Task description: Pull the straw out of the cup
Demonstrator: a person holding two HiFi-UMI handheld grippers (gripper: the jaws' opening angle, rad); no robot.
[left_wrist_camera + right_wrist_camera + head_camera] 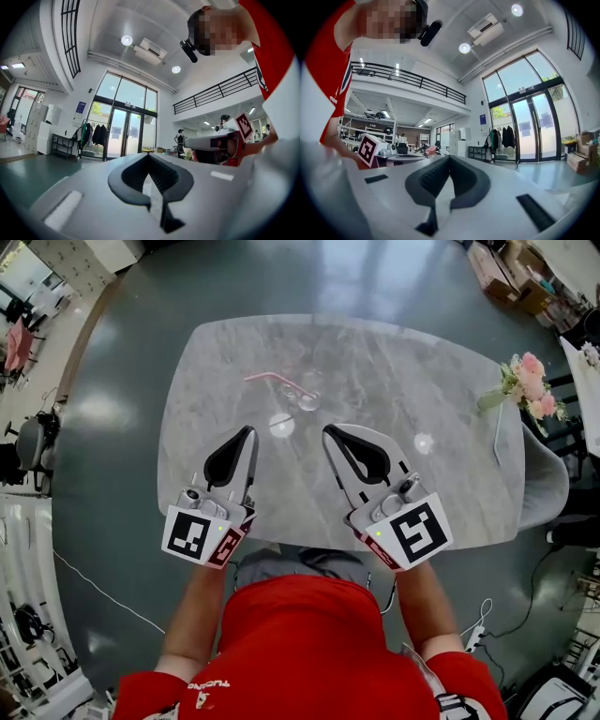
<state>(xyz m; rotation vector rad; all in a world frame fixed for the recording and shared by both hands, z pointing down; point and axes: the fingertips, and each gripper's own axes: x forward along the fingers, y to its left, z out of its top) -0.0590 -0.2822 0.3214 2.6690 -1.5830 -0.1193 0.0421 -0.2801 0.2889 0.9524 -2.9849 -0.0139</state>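
Observation:
A pink straw (266,378) slants off to the left from a small clear cup (309,400) at the far middle of the grey marble table (450,399). Whether the straw's end is inside the cup I cannot tell. My left gripper (249,431) (149,155) and right gripper (328,431) (449,157) are held level side by side over the near half of the table, well short of the cup. Both have their jaws shut with nothing between them. Neither gripper view shows the cup or the straw.
A vase of pink flowers (525,381) stands at the table's right edge, with a grey chair (548,479) beside it. Bright lamp reflections (281,425) lie on the tabletop. Boxes and furniture ring the green floor.

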